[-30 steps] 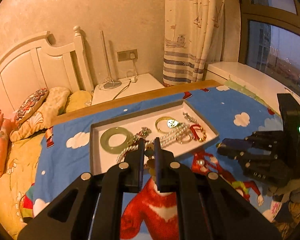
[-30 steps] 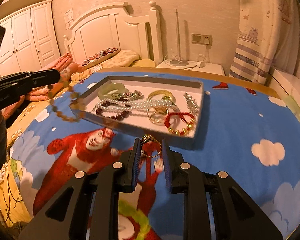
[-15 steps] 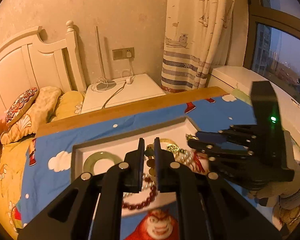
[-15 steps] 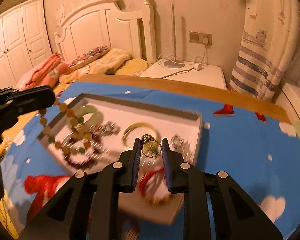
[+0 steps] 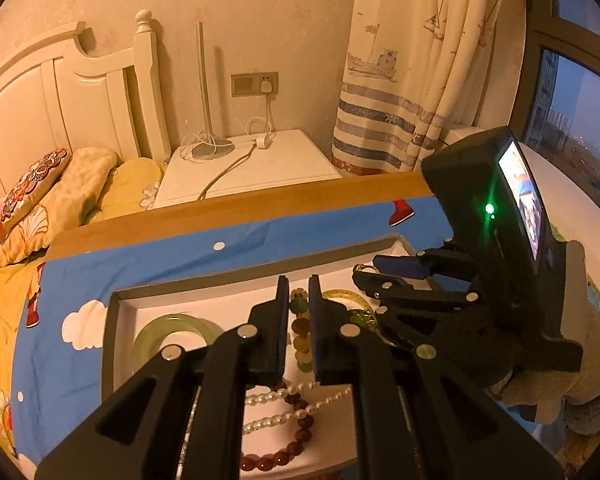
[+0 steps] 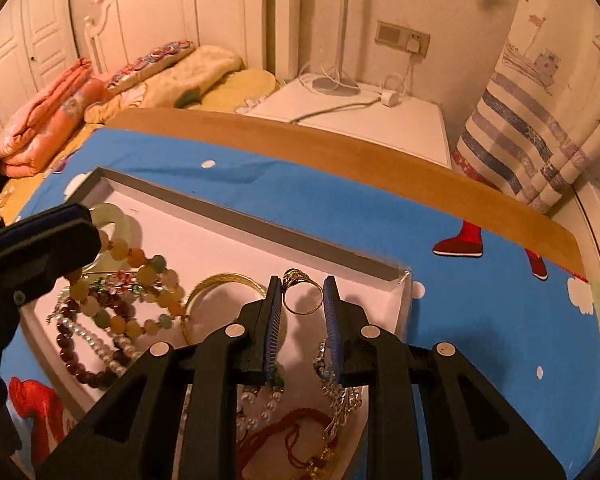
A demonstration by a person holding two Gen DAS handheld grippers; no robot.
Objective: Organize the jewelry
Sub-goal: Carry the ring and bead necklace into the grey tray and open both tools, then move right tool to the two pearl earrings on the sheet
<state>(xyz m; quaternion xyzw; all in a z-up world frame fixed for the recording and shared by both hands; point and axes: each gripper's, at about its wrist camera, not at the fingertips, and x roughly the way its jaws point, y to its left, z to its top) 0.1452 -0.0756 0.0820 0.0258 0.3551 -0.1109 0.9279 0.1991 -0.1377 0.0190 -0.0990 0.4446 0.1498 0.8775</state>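
Right gripper (image 6: 303,298) clenched on a gold ring (image 6: 302,295), pinched upright between its ribbed blue pads, hanging over the far right corner of the white tray (image 6: 260,236). Left gripper (image 5: 299,304) clamped on a strand of round yellow and green stone beads (image 6: 140,280) that droops in a loop over the tray's middle. In the tray: pale jade bangle (image 5: 172,334), gold bangle (image 6: 224,282), pearl strand (image 5: 284,394), dark red bead bracelet (image 6: 76,356), red cord bracelet (image 6: 288,436), silver chain (image 6: 340,396). Tray sits on a blue cartoon-print cloth (image 6: 480,312). Nightstand (image 5: 252,168) and striped curtain (image 5: 396,120) behind.
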